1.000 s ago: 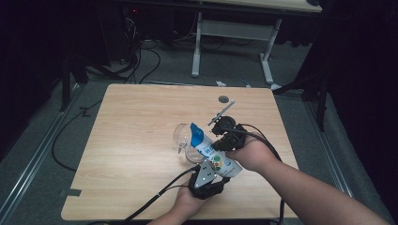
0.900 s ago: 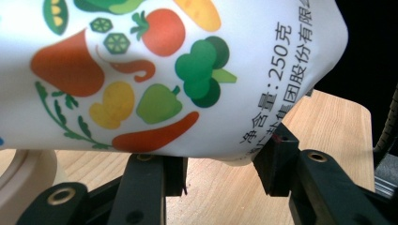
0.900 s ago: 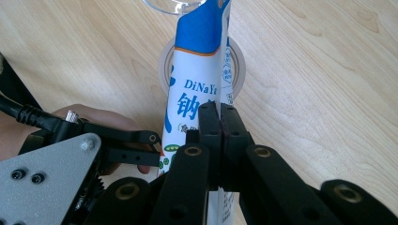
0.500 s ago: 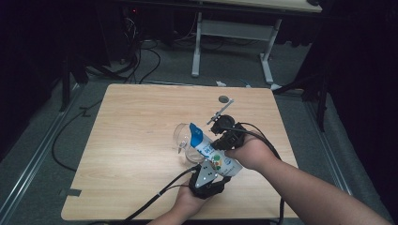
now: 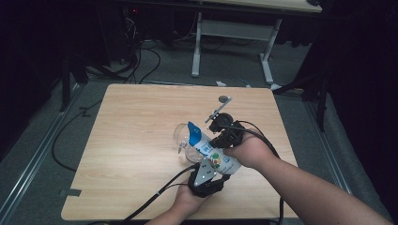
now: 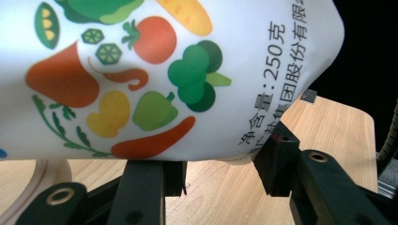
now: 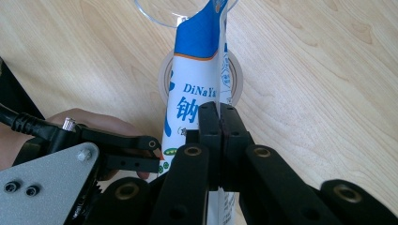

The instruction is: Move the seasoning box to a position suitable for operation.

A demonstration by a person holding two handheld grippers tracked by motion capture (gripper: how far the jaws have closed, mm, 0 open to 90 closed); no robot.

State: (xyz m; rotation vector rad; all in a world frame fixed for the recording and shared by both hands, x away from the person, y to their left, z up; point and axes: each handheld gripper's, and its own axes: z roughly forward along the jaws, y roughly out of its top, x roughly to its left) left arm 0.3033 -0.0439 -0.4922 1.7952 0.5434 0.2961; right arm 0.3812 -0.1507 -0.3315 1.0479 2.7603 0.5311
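While both hands stayed quiet: a pour looked ready to start.
Bag: the white and blue bag [image 5: 209, 151] was held up off the table [image 5: 136, 117], between the two hands.
Left gripper [image 5: 206, 180]: its jaws stood about half open and squeezed the fat bottom end of the bag, the part with the vegetable pictures [image 6: 141, 79].
Right gripper [image 5: 224, 136]: its jaws were pinched tight on the flat edge of the bag [image 7: 199, 93], near the middle.
Bowl: a clear bowl [image 5: 184, 140] sat on the table, right at the blue tip of the bag.
Which way the bag lay: its long side ran from the person out toward the bowl. The blue tip [image 5: 193, 131] pointed into the bowl and the fat end was close to the person.
Nearer hand: the right gripper was closer to the tip and the bowl. The left gripper was at the back end.
Next move, my guess: lift the back end so the stuff slides down to the tip.
Also on the table: a small metal stand [image 5: 218, 108] stood just past the right gripper.
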